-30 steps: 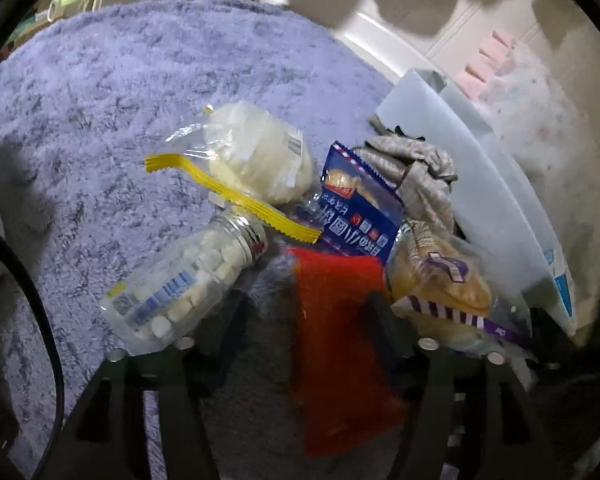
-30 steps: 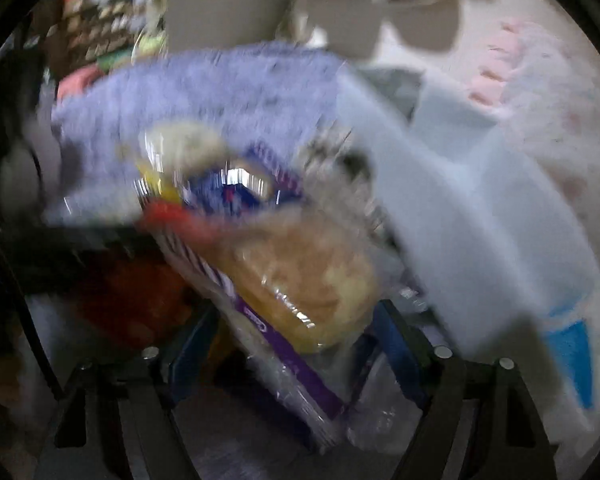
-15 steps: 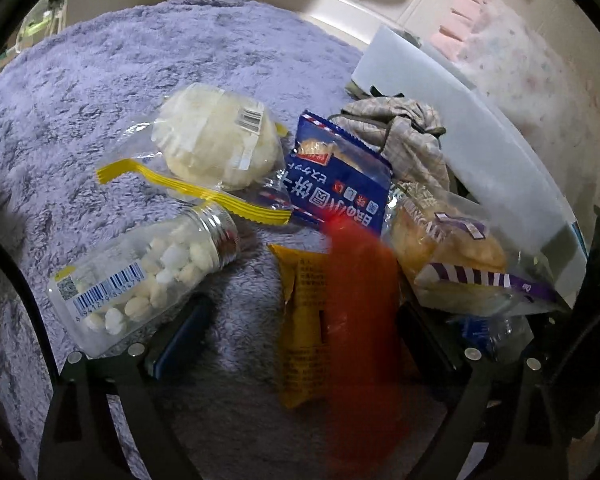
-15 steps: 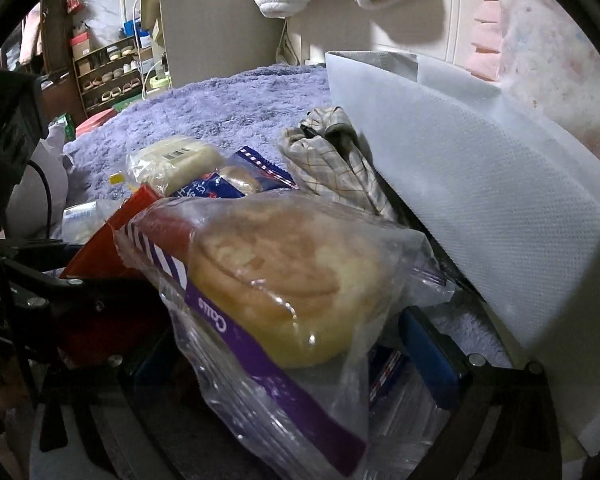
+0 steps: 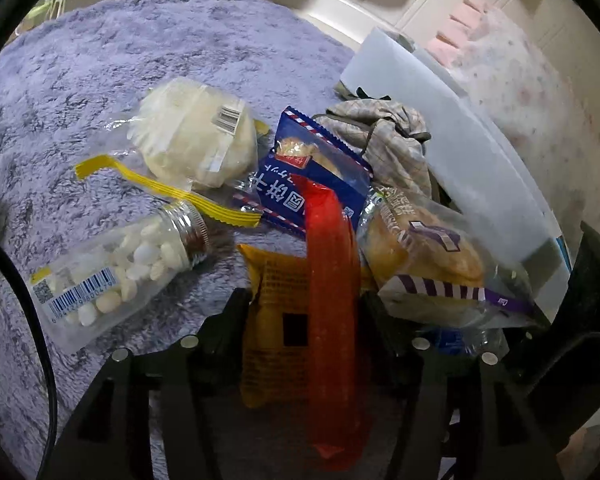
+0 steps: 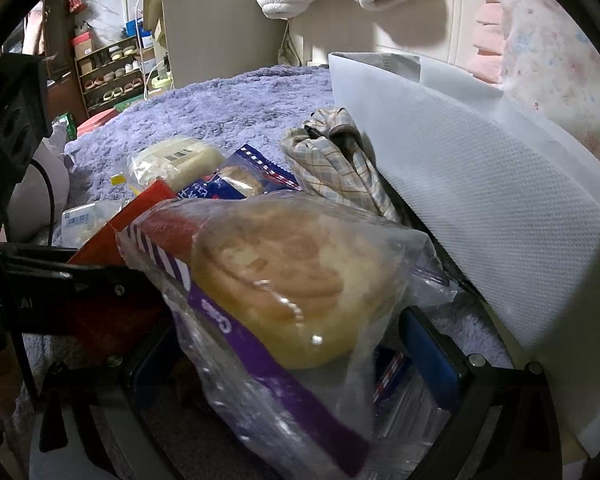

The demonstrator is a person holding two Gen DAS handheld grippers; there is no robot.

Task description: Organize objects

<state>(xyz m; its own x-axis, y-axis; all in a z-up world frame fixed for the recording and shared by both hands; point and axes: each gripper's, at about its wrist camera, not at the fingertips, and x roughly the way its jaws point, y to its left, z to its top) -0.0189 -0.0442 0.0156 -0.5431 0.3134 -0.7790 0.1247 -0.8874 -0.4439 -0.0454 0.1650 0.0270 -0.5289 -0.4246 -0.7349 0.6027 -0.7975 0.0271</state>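
The red packet stood on edge between the fingers of the left gripper, over a yellow packet on the purple rug; a second earlier it had lain flat and alone there, the yellow one unseen — so it had been tipped up. The jaws were closing around it, though whether the pads yet pressed it I could not tell. Just beside it, the bagged bun sat between the wide-spread fingers of the right gripper, no longer blurred by motion — the approach seemed finished, the grasp not. Behind lay the blue packet, the tablet bottle and the white bag, probably the destination.
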